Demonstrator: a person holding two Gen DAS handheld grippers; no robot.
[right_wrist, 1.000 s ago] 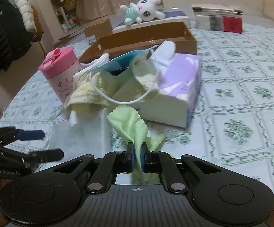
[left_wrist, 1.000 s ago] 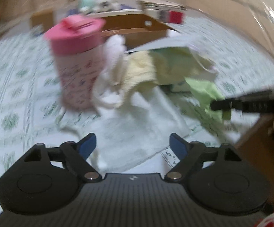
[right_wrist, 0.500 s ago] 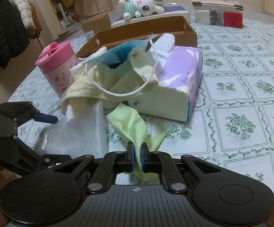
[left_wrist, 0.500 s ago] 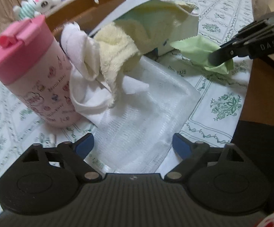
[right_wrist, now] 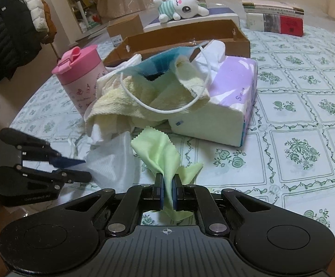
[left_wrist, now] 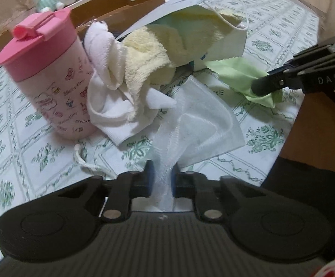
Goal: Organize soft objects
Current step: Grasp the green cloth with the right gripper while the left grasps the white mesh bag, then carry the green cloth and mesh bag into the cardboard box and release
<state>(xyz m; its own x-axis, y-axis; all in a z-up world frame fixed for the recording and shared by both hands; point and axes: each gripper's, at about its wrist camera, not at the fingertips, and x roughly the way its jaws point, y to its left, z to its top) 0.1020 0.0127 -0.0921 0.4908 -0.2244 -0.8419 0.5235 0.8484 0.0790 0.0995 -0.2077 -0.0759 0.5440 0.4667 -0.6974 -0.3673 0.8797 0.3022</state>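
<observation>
Left gripper (left_wrist: 162, 173): jaws have just been closing and now pinch the near edge of the white gauze cloth (left_wrist: 199, 124), which bunches between the pads and rises off the table (left_wrist: 17, 161) towards them. The rest of that cloth lies spread on the table near its front edge.

Right gripper (right_wrist: 166, 190): jaws narrow, clamped on one end of the green cloth (right_wrist: 160, 147). The cloth's free end lies on the table just in front of the tissue box (right_wrist: 225, 106), with a tail hanging below the pads. In the left wrist view the same gripper (left_wrist: 263, 85) enters from the right with the green cloth (left_wrist: 236, 73) in its tips.

Heap, centre of the table: a yellow towel (right_wrist: 130, 101) is draped against the tissue box, with a face mask (right_wrist: 160, 62) lying on top and its white ear loop hanging across the towel. A white towel (left_wrist: 107, 85) is bundled between the yellow towel and the pink cup (left_wrist: 49, 78), touching the cup's side. The gauze cloth runs under the front of this heap; how far under cannot be told.

Behind the heap stands an open cardboard box (right_wrist: 185, 37). A plush rabbit (right_wrist: 181, 5) lies on a flat box behind that. Books (right_wrist: 276, 17) are stacked at the far right edge. A short white cord (left_wrist: 84, 159) lies on the table in front of the cup.
</observation>
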